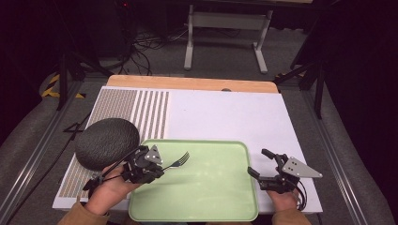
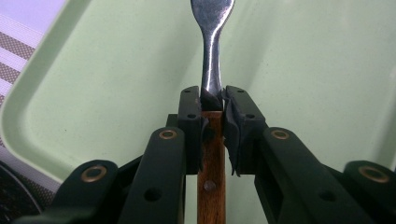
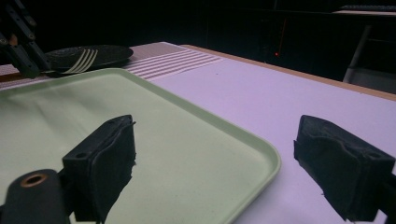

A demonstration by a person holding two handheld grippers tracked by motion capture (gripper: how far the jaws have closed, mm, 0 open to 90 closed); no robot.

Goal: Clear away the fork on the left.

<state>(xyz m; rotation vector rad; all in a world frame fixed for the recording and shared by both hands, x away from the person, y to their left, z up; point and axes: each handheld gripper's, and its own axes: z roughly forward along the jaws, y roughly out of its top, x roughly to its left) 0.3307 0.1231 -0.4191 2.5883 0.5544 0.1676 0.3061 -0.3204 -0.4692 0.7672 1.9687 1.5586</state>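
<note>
Your left gripper (image 1: 162, 165) is clamped on a fork (image 2: 212, 70), its jaws pressing the spot where the wooden handle meets the metal neck. The fork's tines point out over the near left part of a pale green tray (image 1: 211, 197), which lies at the near edge of the white table (image 1: 225, 117). A dark round plate (image 1: 107, 143) sits just beside the tray's left edge. Your right gripper (image 1: 262, 163) hovers at the tray's right edge, jaws wide apart with nothing between them.

Dark round plate (image 1: 107, 143) on white table (image 1: 225, 117); metal stand (image 1: 227, 28) behind, cables (image 1: 145, 44) on floor.
</note>
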